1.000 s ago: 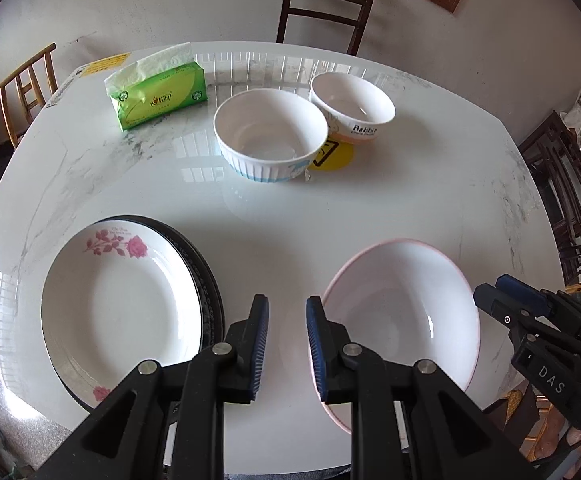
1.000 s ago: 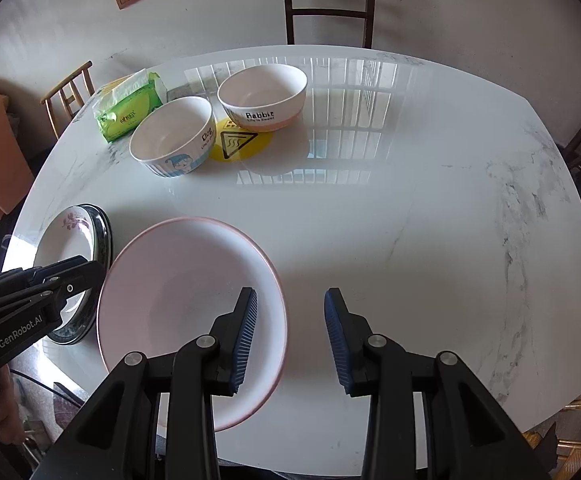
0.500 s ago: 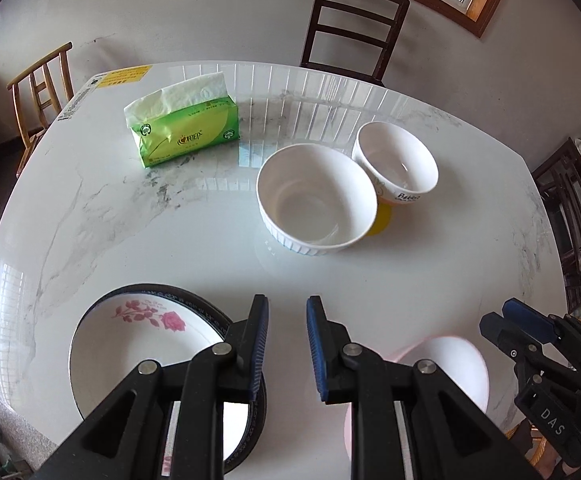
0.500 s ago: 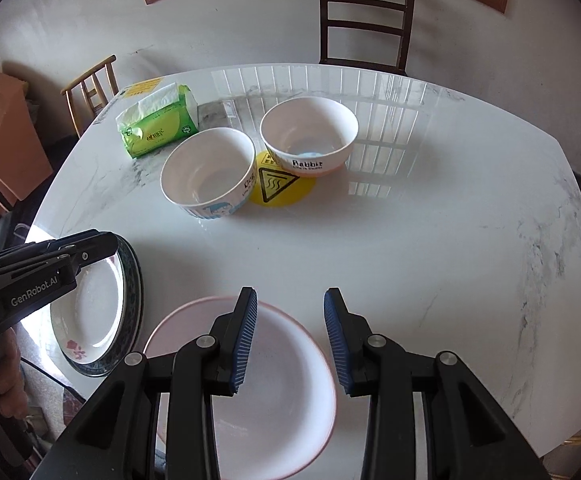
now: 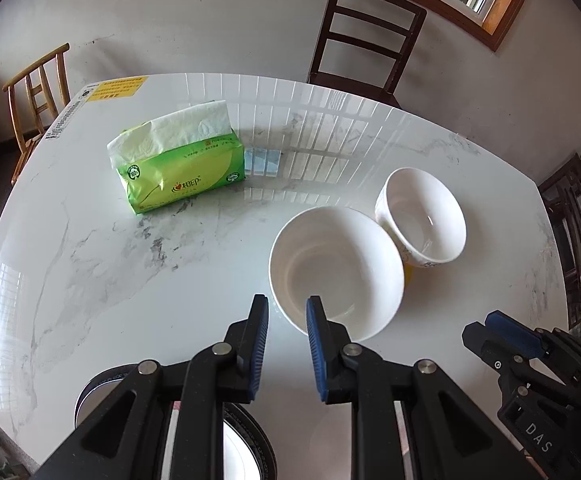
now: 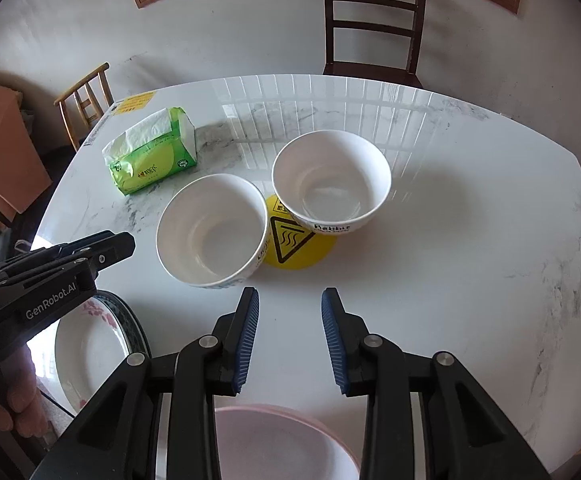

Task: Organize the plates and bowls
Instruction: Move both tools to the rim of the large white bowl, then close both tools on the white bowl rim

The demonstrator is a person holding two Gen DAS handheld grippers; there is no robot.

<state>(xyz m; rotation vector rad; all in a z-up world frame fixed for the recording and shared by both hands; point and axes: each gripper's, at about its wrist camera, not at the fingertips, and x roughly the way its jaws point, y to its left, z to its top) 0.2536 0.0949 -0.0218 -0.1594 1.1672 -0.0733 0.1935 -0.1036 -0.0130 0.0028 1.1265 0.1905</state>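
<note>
Two white bowls stand mid-table: a wider one (image 5: 336,272) (image 6: 212,230) and a "Rabbit" bowl (image 5: 422,218) (image 6: 330,184) partly on a yellow warning disc (image 6: 298,240). My left gripper (image 5: 287,312) is open and empty, its tips over the wide bowl's near rim. My right gripper (image 6: 289,304) is open and empty, just in front of both bowls. A rose-patterned plate on a dark plate (image 6: 90,344) (image 5: 246,440) lies at the near left. A pink-rimmed plate (image 6: 282,440) lies under the right gripper.
A green tissue pack (image 5: 178,168) (image 6: 150,156) sits at the far left of the white marble table (image 6: 470,240). A dark chair (image 6: 372,20) stands behind the table and a light wooden chair (image 5: 36,88) at its left.
Both grippers have moved forward over the table toward the two bowls. The plates have slid back to the bottom of both views. Both grippers stay open.
</note>
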